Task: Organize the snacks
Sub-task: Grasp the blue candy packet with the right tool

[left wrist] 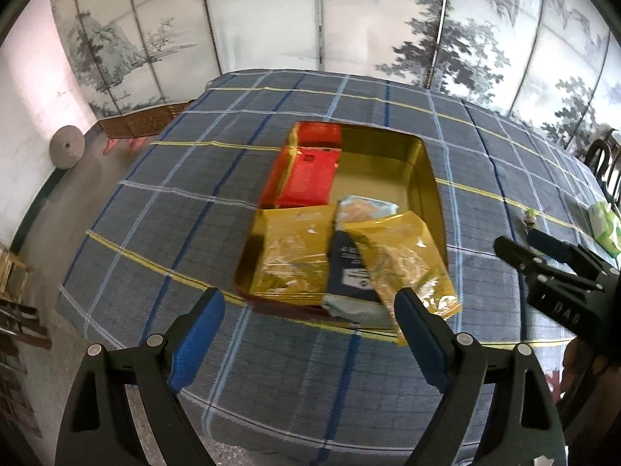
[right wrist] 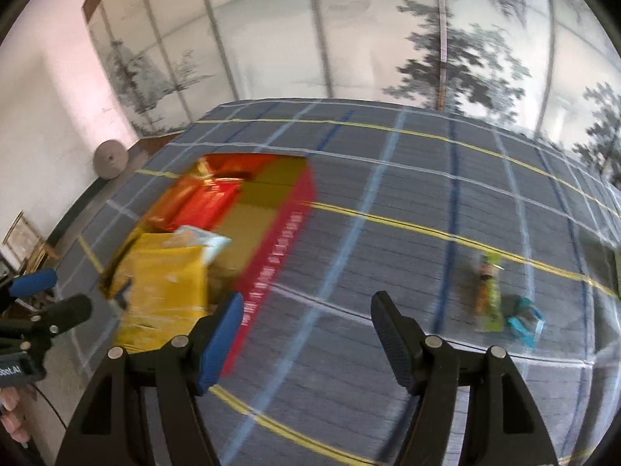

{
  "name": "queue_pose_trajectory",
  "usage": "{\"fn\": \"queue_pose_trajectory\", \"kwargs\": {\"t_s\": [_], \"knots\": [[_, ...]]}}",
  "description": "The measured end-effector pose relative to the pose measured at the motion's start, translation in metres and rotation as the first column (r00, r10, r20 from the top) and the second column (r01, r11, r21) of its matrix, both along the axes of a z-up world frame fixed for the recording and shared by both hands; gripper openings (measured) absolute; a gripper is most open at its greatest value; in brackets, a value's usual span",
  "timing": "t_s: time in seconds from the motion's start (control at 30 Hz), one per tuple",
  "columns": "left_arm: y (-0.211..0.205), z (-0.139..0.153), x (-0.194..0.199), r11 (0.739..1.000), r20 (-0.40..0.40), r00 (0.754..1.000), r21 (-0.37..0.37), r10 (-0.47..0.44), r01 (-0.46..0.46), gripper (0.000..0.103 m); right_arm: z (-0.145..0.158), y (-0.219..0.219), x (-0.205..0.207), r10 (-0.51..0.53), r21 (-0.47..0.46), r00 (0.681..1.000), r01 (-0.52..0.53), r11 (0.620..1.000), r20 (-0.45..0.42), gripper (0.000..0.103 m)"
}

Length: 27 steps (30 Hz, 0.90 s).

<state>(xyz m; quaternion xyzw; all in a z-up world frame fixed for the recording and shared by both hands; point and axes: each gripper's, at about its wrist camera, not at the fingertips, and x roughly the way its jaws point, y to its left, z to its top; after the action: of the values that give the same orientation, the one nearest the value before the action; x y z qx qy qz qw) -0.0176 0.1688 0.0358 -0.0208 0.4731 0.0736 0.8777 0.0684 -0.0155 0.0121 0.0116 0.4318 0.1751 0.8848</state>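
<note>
An open gold tin [left wrist: 423,178] with red outer walls stands on the plaid tablecloth. In it lie a red packet [left wrist: 310,178], a gold packet [left wrist: 295,256], a dark blue and pale blue packet [left wrist: 351,272], and a second gold packet [left wrist: 407,264] that overhangs the near rim. My left gripper [left wrist: 308,334] hovers open just short of the tin, nothing between its fingers. My right gripper [right wrist: 306,310] is open and empty over bare cloth to the right of the tin [right wrist: 279,248]. A green-orange packet [right wrist: 489,291] and a blue packet [right wrist: 526,320] lie loose further right.
A green-white pack [left wrist: 603,225] lies near the table's right edge, beside a dark chair [left wrist: 605,163]. Painted screen panels [left wrist: 349,19] stand behind the table. A wooden bench [left wrist: 143,120] and a round stone [left wrist: 66,147] sit on the floor at left. The right wrist view is motion-blurred.
</note>
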Motion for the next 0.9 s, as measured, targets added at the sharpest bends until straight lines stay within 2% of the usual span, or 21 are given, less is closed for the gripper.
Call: {"fn": "queue_pose_trajectory", "kwargs": {"t_s": [0.23, 0.5, 0.8, 0.9], "knots": [[-0.024, -0.003, 0.007, 0.999, -0.006, 0.999, 0.007, -0.044, 0.044, 0.087, -0.009, -0.068, 0.008, -0.153, -0.017, 0.988, 0.153, 0.988, -0.004, 0.070], [-0.045, -0.006, 0.014, 0.997, -0.014, 0.997, 0.018, -0.081, 0.081, 0.087, -0.023, -0.132, 0.019, -0.321, -0.039, 0.946, 0.320, 0.947, -0.046, 0.070], [-0.056, -0.009, 0.020, 0.994, -0.022, 0.994, 0.024, -0.107, 0.107, 0.087, -0.045, -0.157, 0.035, -0.413, -0.021, 0.904, 0.414, 0.910, -0.113, 0.070], [-0.057, -0.009, 0.022, 0.994, -0.023, 0.994, 0.025, -0.109, 0.110, 0.087, -0.049, -0.156, 0.040, -0.417, -0.030, 0.902, 0.416, 0.909, -0.111, 0.068]]}}
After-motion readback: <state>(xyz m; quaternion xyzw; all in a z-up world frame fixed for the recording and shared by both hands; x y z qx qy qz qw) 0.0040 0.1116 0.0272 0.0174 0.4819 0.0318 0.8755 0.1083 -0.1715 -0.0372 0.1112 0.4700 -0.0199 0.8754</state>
